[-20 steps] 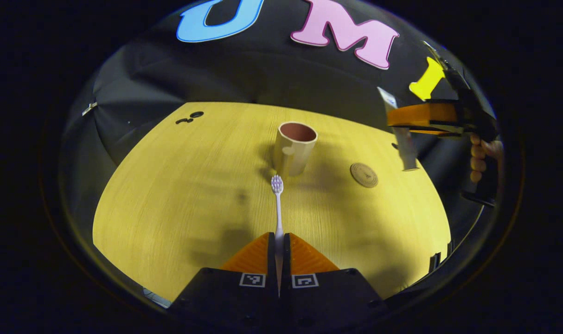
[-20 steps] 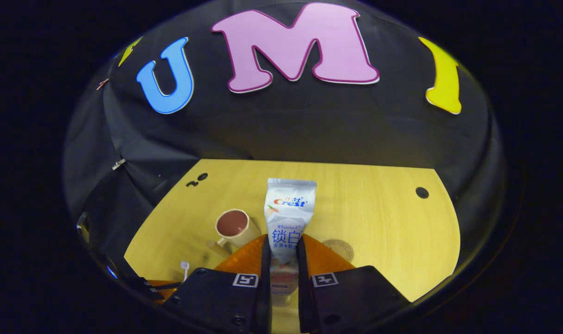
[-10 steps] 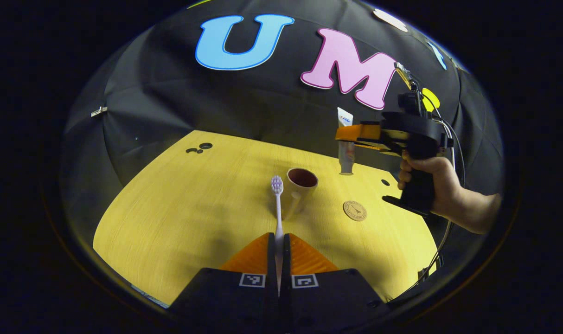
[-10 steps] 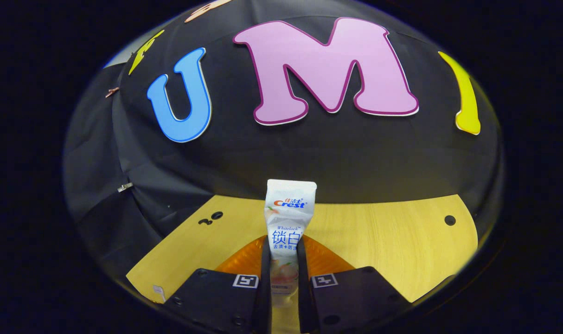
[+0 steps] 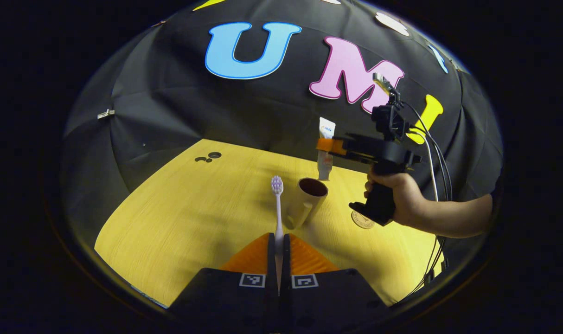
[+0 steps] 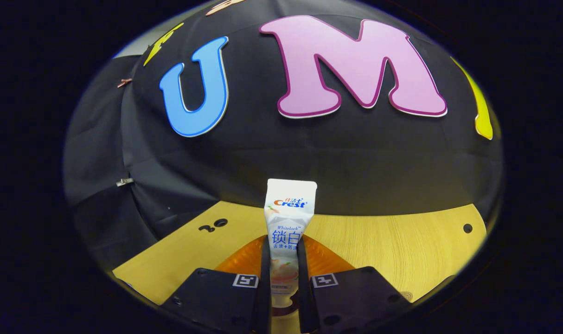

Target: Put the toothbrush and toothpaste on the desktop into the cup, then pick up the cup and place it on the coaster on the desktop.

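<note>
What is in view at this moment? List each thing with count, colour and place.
toothbrush: 1, white, held upright in the left tool
toothpaste: 1, white tube, held upright in the right tool, above the cup
cup: 1, beige, dark red inside, mid-table
coaster: 1, brown, round, right of the cup, partly behind the hand
table: 1, yellow wood
left tool: 1, shut on toothbrush
right tool: 1, shut on toothpaste
hand: 1, gripping the right tool's handle

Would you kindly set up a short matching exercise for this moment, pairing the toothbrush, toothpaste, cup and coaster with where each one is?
Things:
1. toothbrush
2. toothpaste
3. cup
4. coaster

Places:
A. standing on the desktop, nothing in it
B. gripped by the right gripper
C. flat on the desktop beside the cup
D. gripped by the left gripper

Pairs: 1-D, 2-B, 3-A, 4-C
</note>
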{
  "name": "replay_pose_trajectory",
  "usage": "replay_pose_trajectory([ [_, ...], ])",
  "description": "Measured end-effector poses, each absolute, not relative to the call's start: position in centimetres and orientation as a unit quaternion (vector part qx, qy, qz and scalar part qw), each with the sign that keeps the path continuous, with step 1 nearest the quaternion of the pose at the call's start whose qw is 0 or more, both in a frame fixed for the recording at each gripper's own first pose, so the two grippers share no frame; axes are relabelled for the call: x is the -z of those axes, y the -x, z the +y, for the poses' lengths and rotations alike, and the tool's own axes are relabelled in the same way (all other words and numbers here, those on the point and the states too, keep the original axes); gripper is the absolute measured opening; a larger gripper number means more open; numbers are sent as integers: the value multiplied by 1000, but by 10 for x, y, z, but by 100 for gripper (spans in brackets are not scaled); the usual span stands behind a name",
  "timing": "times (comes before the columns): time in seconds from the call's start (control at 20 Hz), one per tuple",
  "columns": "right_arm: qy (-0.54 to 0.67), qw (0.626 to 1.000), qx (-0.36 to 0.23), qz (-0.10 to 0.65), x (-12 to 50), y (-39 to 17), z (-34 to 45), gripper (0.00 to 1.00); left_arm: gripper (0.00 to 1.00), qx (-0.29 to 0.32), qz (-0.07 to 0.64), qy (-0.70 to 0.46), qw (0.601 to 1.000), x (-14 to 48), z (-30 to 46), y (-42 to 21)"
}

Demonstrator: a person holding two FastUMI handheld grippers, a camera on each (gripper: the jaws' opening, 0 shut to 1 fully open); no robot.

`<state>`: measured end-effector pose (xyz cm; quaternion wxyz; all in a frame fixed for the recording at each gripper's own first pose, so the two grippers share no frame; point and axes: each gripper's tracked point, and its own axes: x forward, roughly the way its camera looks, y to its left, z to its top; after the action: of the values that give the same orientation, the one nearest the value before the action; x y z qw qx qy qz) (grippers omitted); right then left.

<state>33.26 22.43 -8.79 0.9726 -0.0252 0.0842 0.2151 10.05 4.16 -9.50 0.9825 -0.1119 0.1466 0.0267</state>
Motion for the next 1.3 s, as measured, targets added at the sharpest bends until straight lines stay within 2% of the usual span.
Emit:
replay_pose_trajectory([
  [0.5, 33, 968, -226, 102, 136, -329, 218, 29, 6, -12, 138, 122, 983, 107, 26, -99],
  [0.7, 38, 961, -246, 123, 152, -318, 227, 37, 6, -7, 142, 125, 982, 108, 20, -98],
  [0.75, 39, 960, -248, 124, 152, -315, 227, 48, 6, -5, 143, 122, 982, 108, 19, -98],
  [0.8, 38, 960, -250, 121, 148, -313, 227, 63, 6, -4, 144, 119, 983, 107, 19, -99],
  [0.9, 23, 958, -260, 121, 140, -304, 224, 71, 6, 0, 139, 113, 984, 101, 18, -103],
  [1.0, 14, 958, -258, 123, 133, -298, 214, 91, 6, 9, 130, 114, 985, 92, 13, -110],
  [1.05, 11, 959, -256, 121, 127, -294, 207, 96, 6, 13, 125, 114, 986, 88, 11, -115],
  [1.3, -10, 965, -233, 118, 106, -274, 158, 98, 6, 41, 85, 122, 988, 57, -4, -152],
])
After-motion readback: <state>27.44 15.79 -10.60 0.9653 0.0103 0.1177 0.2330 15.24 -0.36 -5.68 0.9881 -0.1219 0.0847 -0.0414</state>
